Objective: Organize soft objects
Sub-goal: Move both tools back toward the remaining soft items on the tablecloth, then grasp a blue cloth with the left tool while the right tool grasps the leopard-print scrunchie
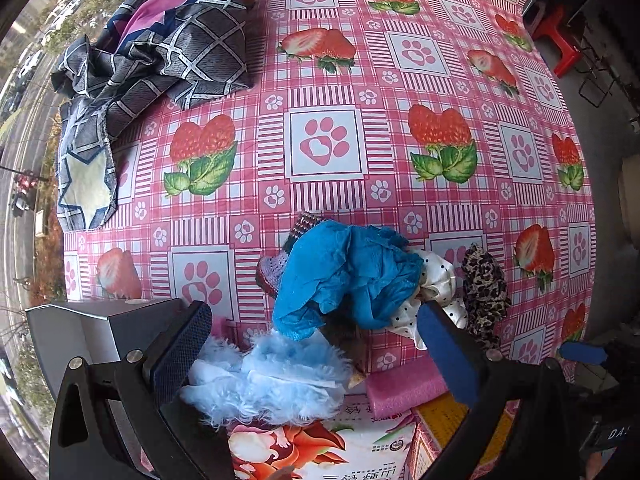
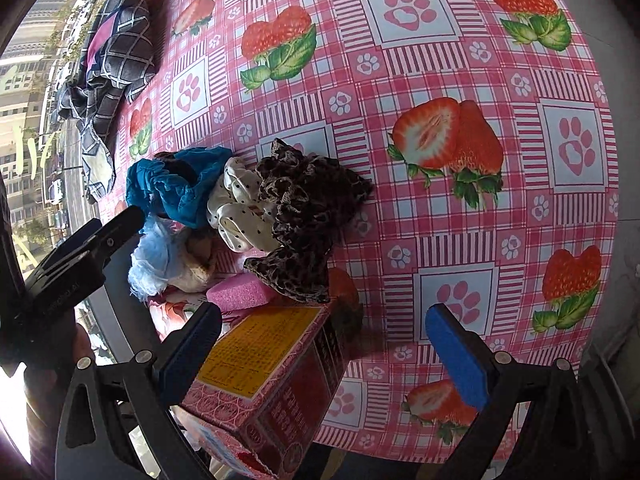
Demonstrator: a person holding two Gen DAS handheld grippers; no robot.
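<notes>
A heap of soft things lies near the table's front edge: a teal cloth (image 1: 344, 272) (image 2: 180, 188), a white polka-dot scrunchie (image 1: 436, 280) (image 2: 240, 208), a leopard-print scrunchie (image 1: 486, 284) (image 2: 308, 208), a light-blue fluffy piece (image 1: 272, 376) (image 2: 154, 256) and a pink sponge (image 1: 404, 384) (image 2: 240, 294). My left gripper (image 1: 316, 344) is open, its jaws on either side of the fluffy piece and above it. My right gripper (image 2: 324, 344) is open and empty, over a red box (image 2: 276, 376).
A crumpled grey checked cloth (image 1: 160, 64) (image 2: 112, 64) lies at the table's far left. The pink strawberry tablecloth (image 1: 400, 80) (image 2: 480, 220) covers the table. A flower-printed packet (image 1: 320, 448) sits by the red box (image 1: 448, 424). A red stool (image 1: 560, 44) stands beyond the table.
</notes>
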